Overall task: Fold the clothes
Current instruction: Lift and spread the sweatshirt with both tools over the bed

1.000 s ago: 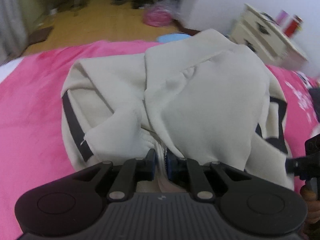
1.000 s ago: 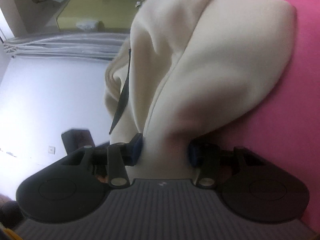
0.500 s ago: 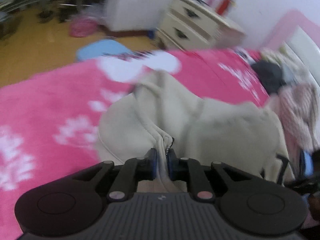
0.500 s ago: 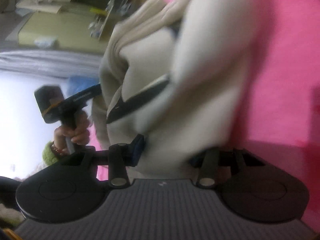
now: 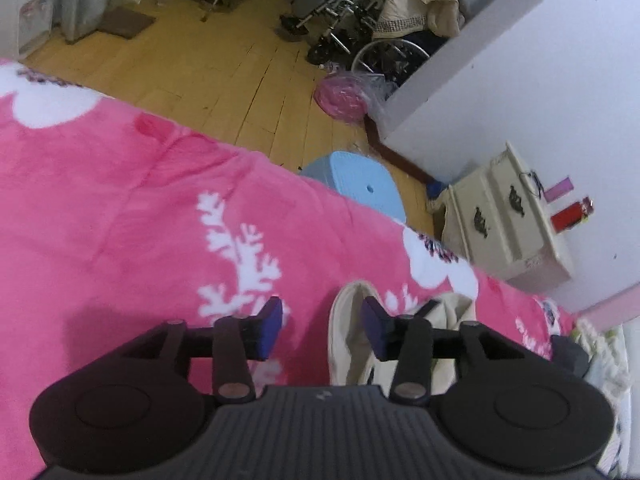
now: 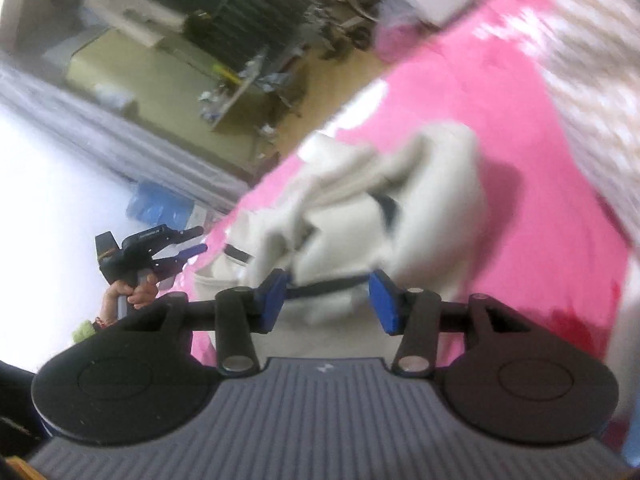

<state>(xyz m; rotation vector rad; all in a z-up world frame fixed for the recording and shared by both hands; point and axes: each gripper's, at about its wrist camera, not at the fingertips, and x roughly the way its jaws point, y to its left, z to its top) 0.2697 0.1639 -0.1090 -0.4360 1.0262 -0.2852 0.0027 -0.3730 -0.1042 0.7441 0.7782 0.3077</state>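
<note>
Now that the left tongs (image 5: pixel 322 330) have just opened and let go of the cream fleece jacket with black trim (image 6: pixel 372 208), both tongs stand apart and empty. The right tongs (image 6: pixel 330 298) have also widened slightly, gripping nothing. Beyond them, the jacket lies bunched on the pink floral bed blanket (image 5: pixel 120 208), released: this fold appears complete.

No text, label, brand or number can be read in either view; the small pale emblem on each gripper's ribbed body is too small to make out, and the faint marking on the left gripper (image 6: pixel 188 246), seen from the right wrist, is blurred
</note>
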